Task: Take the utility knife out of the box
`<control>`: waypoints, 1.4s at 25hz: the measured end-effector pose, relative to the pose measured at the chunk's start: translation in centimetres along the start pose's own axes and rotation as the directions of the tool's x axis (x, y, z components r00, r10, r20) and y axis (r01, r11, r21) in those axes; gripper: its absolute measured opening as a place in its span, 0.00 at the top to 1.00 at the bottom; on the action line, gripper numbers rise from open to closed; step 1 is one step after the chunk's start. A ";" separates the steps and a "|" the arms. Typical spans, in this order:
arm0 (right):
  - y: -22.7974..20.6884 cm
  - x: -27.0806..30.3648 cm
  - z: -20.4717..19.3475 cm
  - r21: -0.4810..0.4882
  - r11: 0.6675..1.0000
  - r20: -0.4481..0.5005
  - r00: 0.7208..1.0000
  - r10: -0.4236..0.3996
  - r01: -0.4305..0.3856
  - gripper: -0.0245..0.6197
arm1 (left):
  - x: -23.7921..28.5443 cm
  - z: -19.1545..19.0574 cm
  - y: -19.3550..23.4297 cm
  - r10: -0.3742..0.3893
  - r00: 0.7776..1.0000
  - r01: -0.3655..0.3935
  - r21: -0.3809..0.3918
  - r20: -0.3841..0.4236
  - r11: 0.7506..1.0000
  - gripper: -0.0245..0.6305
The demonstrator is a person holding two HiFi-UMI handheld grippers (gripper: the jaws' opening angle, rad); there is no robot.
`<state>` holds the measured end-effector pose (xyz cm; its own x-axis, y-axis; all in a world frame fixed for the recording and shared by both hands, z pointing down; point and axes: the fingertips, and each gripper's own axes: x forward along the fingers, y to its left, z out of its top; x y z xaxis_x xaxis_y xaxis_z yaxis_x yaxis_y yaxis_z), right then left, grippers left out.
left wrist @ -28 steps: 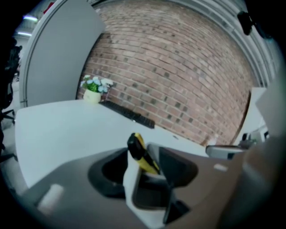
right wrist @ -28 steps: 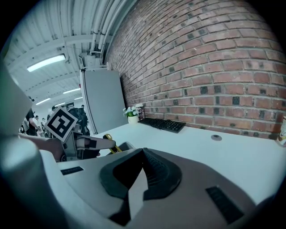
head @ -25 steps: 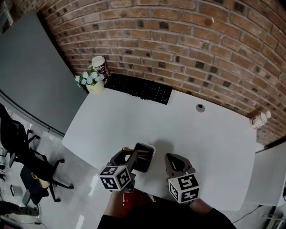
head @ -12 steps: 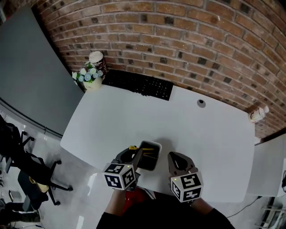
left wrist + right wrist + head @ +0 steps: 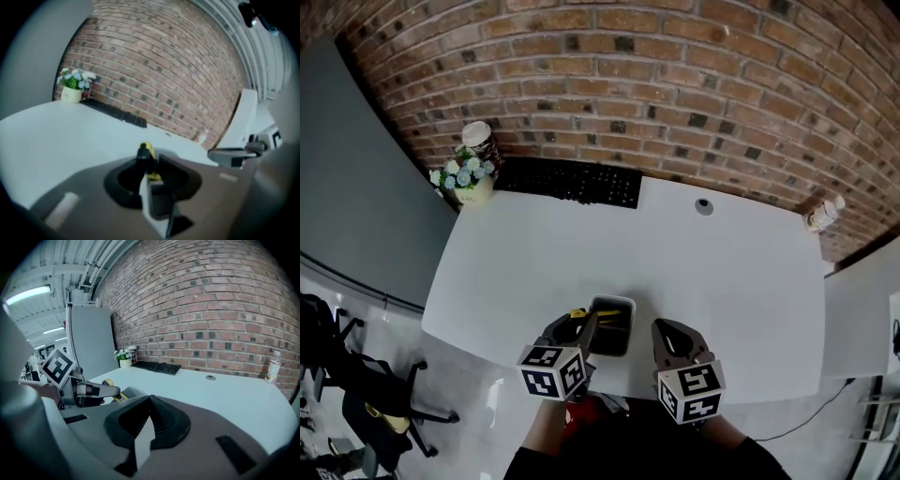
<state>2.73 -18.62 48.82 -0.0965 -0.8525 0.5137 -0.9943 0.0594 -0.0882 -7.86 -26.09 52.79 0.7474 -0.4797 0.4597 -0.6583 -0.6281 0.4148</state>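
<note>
Left gripper (image 5: 149,163) jaws closing on knife (image 5: 146,154), pads look touching it. Knife sticks out of box (image 5: 610,302) at its 9 o'clock rim, table's (image 5: 694,272) 6 o'clock edge. Right gripper (image 5: 671,334) pinched together, empty, at box's 3 o'clock. Step: grasping. Next: firm the grip, lift clear.

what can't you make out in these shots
knife: left gripper view, mostly hidden between the left gripper's closing jaws.
box inside: head view, too small and dark.
bottle label: right gripper view, too small.
</note>
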 end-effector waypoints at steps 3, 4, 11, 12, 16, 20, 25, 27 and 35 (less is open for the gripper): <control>0.1 -0.4 0.1 0.014 0.999 0.009 1.000 -0.030 0.030 0.95 | 0.0 0.0 -0.1 -0.018 1.000 0.018 0.006 -0.009 1.000 0.82; 0.1 -0.5 0.1 0.019 0.999 0.012 0.999 -0.040 0.040 0.95 | 0.0 0.1 -0.2 -0.026 1.000 0.026 0.008 -0.012 1.000 0.82; 0.3 -1.6 -0.2 0.044 0.994 0.023 0.994 -0.105 0.104 0.95 | 0.1 0.3 -0.7 -0.079 0.997 0.080 0.042 -0.024 0.996 0.84; 0.3 -1.8 -0.2 0.046 0.993 0.024 0.993 -0.112 0.111 0.95 | 0.1 0.3 -0.8 -0.086 0.996 0.088 0.047 -0.026 0.995 0.84; 0.5 -2.3 -0.2 0.052 0.989 0.032 0.990 -0.138 0.137 0.95 | 0.1 0.3 -1.3 -0.112 0.993 0.114 0.077 -0.037 0.990 0.85; 0.7 -2.9 -0.2 0.062 0.985 0.044 0.985 -0.164 0.162 0.95 | 0.0 0.4 -1.8 -0.131 0.991 0.135 0.107 -0.037 0.985 0.85; 1.3 -3.4 -0.2 0.067 0.981 0.061 0.980 -0.188 0.184 0.95 | -0.5 1.3 -2.2 -0.140 0.990 0.141 0.161 -0.018 0.977 0.85; 1.6 -3.6 -0.2 0.069 0.980 0.066 0.979 -0.193 0.189 0.95 | -0.9 1.6 -2.3 -0.142 0.990 0.141 0.172 -0.008 0.975 0.85; 2.5 -4.2 -0.2 0.064 0.979 0.086 0.977 -0.196 0.191 0.95 | -2.5 2.8 -2.8 -0.158 0.987 0.149 0.181 0.037 0.972 0.85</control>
<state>0.63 -14.81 46.57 0.1050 -0.8890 0.4458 -0.9895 -0.1383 -0.0428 -7.64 -24.79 48.28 0.8450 -0.3967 0.3585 -0.5122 -0.7929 0.3299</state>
